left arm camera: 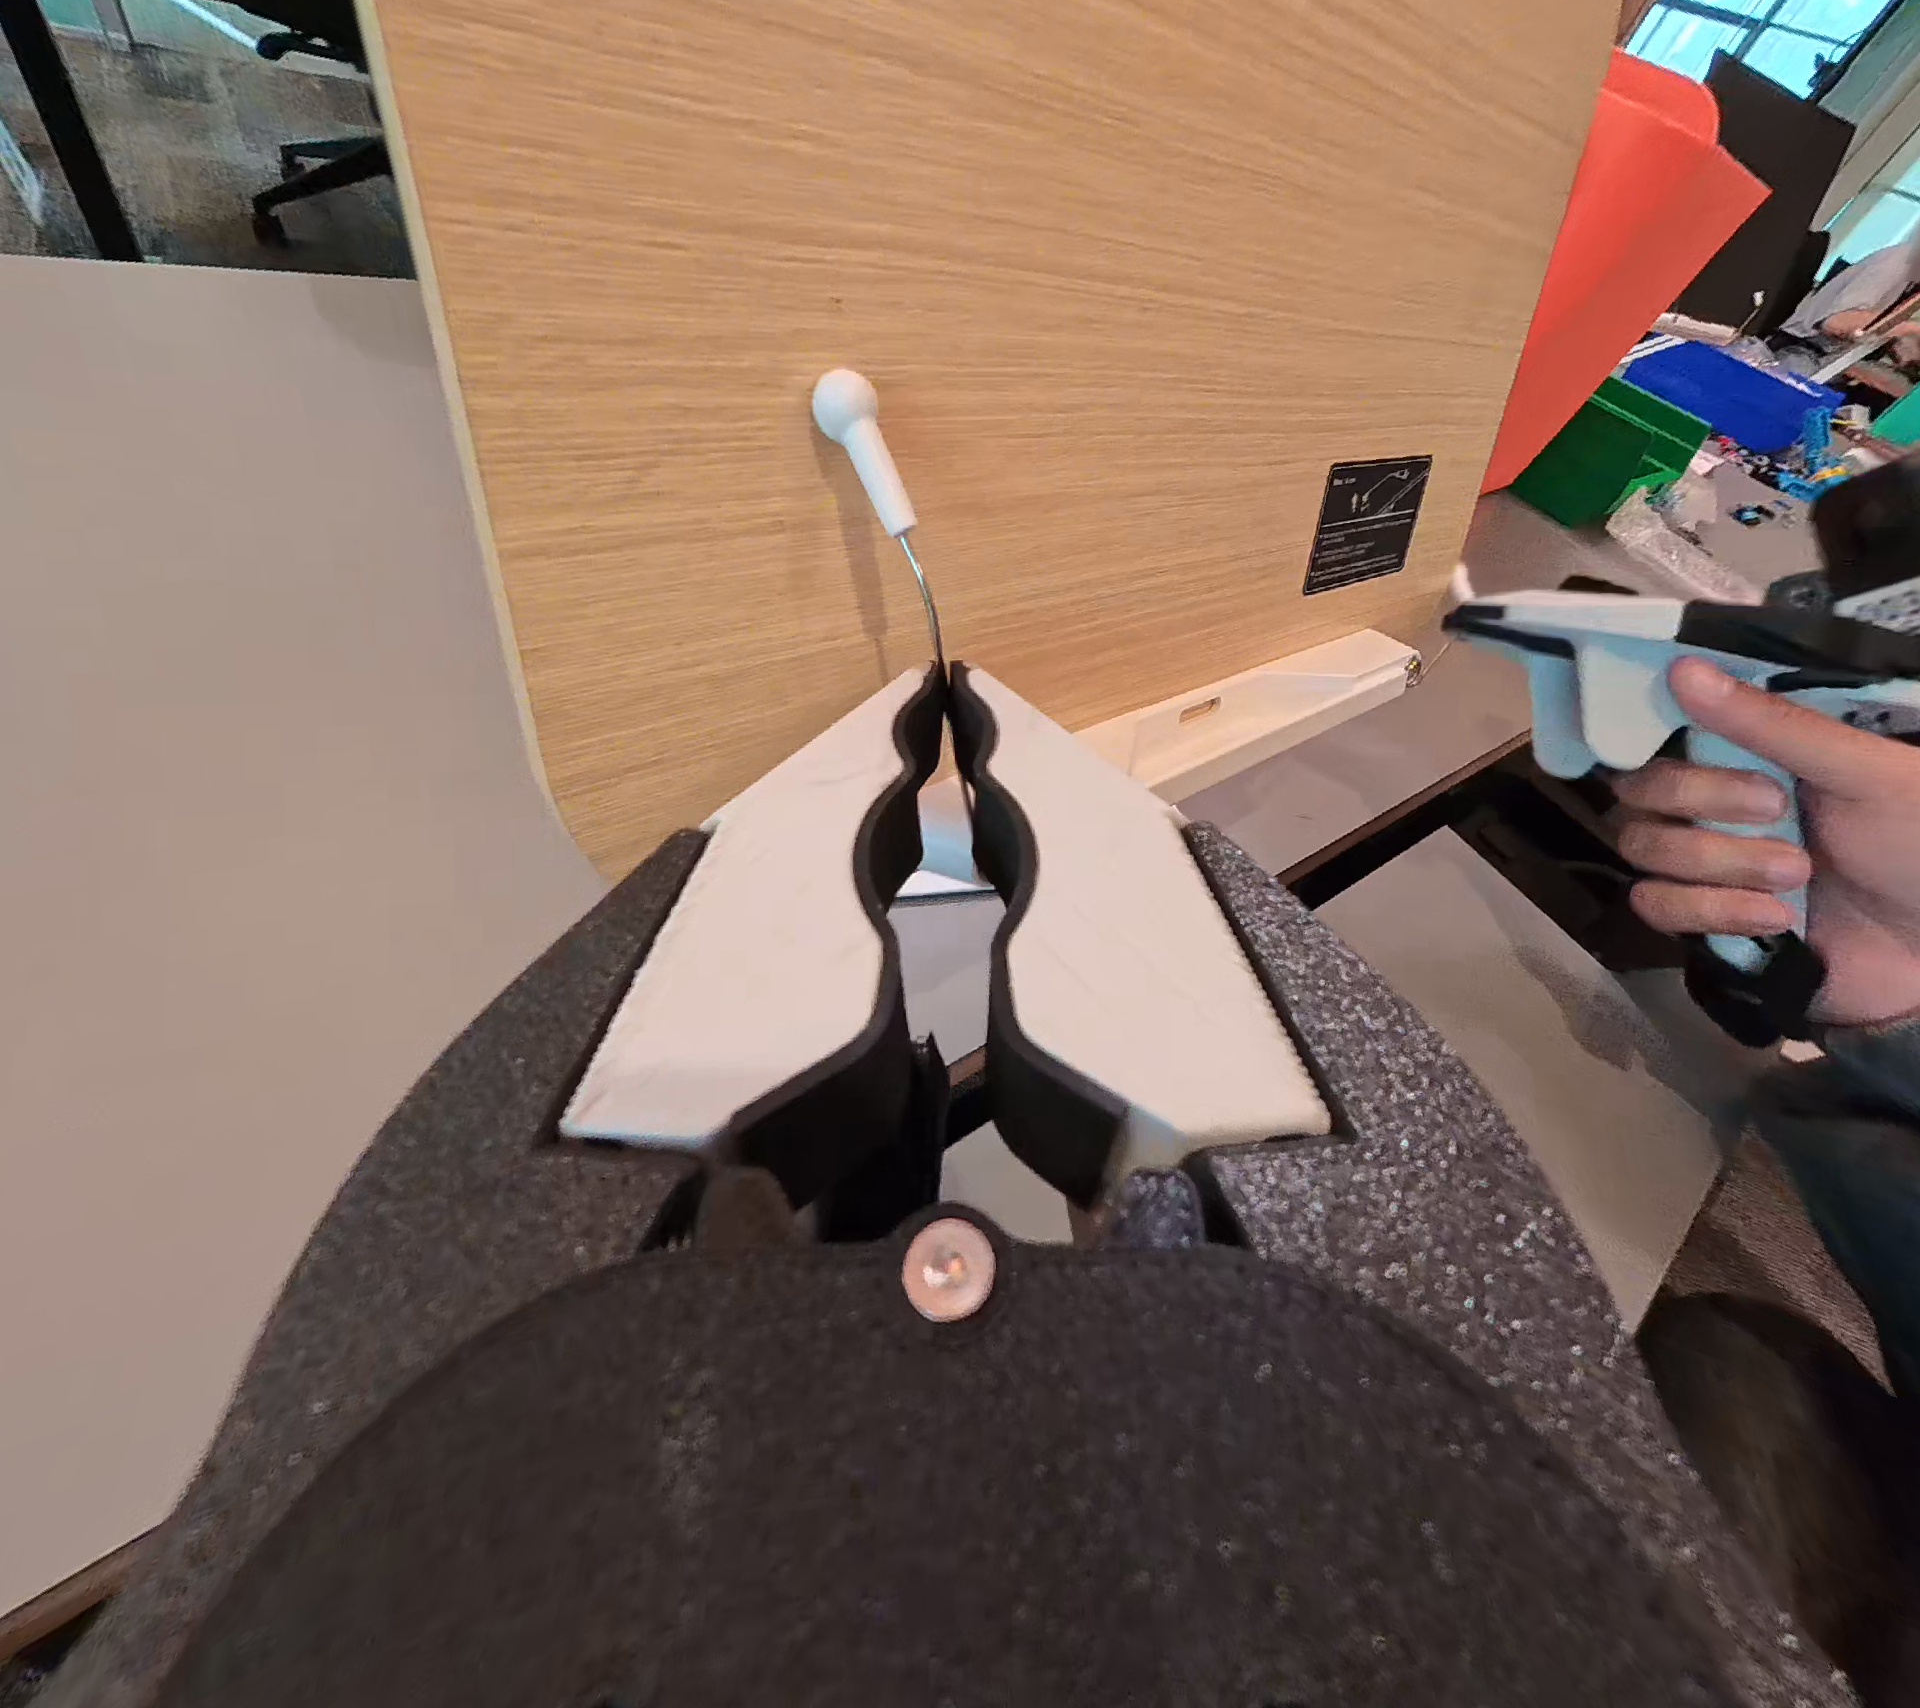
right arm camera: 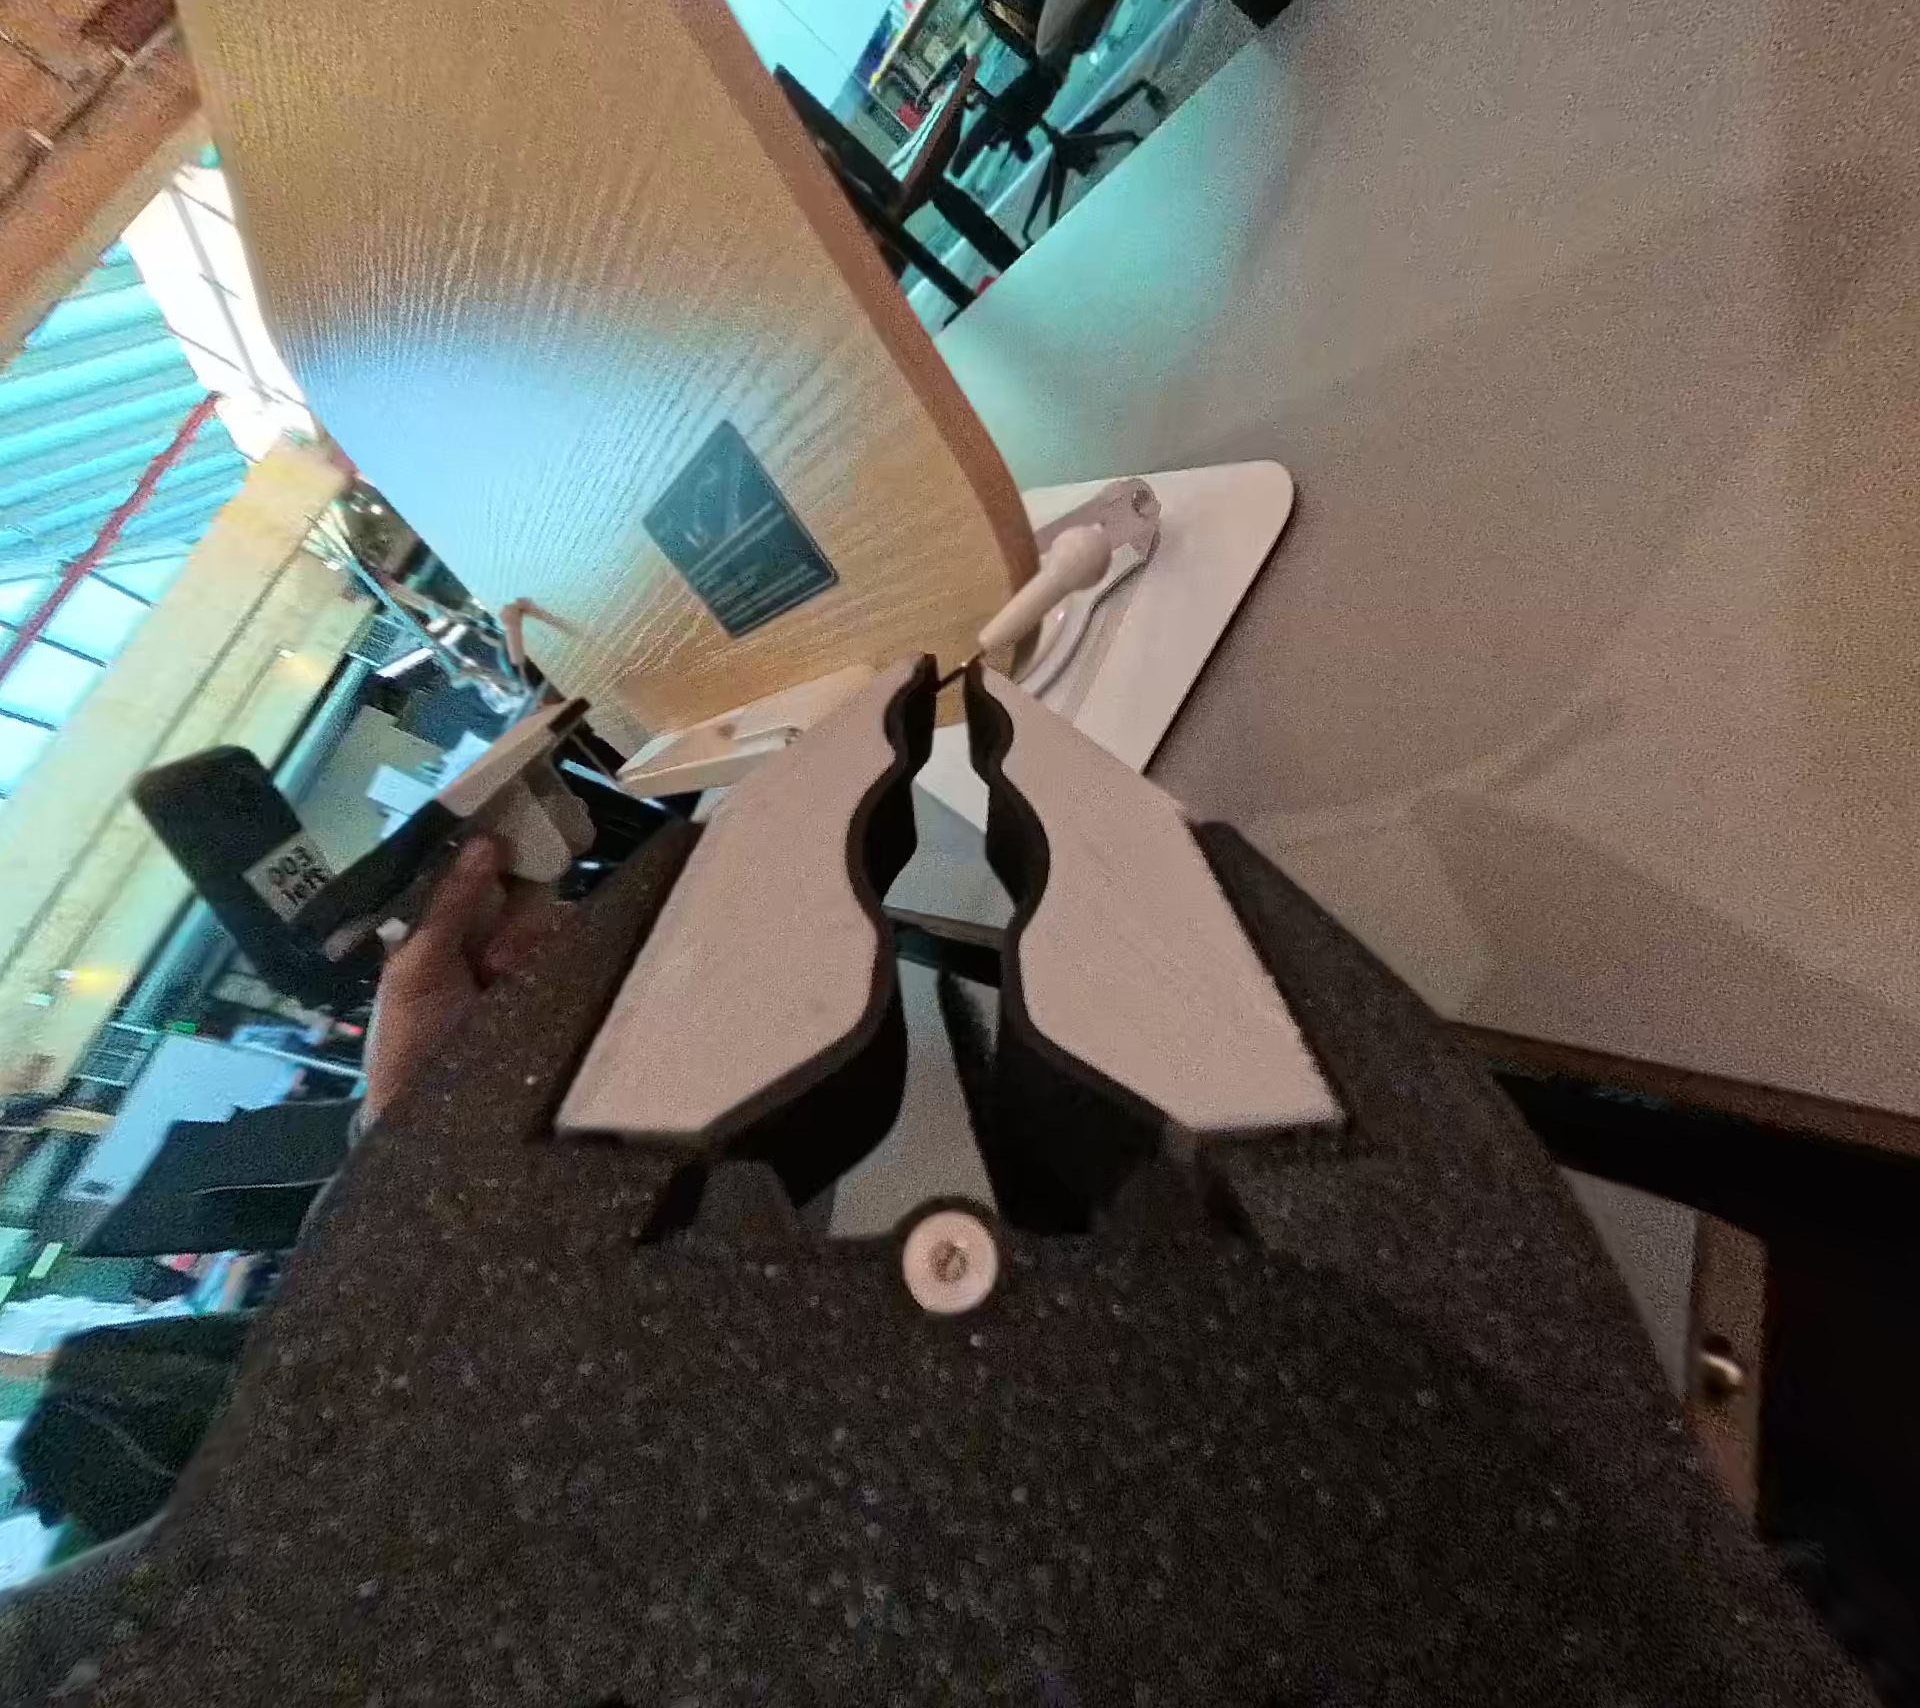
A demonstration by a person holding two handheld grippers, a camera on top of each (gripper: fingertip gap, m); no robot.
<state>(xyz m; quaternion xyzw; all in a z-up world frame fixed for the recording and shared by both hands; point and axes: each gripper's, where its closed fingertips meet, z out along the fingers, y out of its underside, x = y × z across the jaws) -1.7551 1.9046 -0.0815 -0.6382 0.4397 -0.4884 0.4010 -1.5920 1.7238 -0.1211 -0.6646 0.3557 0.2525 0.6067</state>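
Observation:
In the left wrist view my left gripper (left arm camera: 945, 671) is shut on a thin curved metal rod (left arm camera: 925, 588). The rod ends in a white knobbed handle (left arm camera: 852, 422) and stands in front of an upright wooden board (left arm camera: 1039, 152). A hand holds my right gripper (left arm camera: 1455, 614) at the board's lower right edge. In the right wrist view my right gripper (right arm camera: 948, 676) has a narrow gap between its pads. A second thin rod (right arm camera: 961, 671) with a white handle (right arm camera: 1049, 583) crosses its tips, and the rod is thinner than the gap. The left gripper (right arm camera: 566, 718) shows farther left.
The board carries a black sticker (left arm camera: 1366, 524) and stands on a white bracket (left arm camera: 1278, 702) and a white base plate (right arm camera: 1216, 578), on a grey table (left arm camera: 208, 619). An orange sheet (left arm camera: 1642, 256) and green (left arm camera: 1600, 453) and blue (left arm camera: 1714, 401) bins lie at the right. An office chair (left arm camera: 312, 172) stands behind. The tips of one gripper are about 25 centimeters away from the tips of the other.

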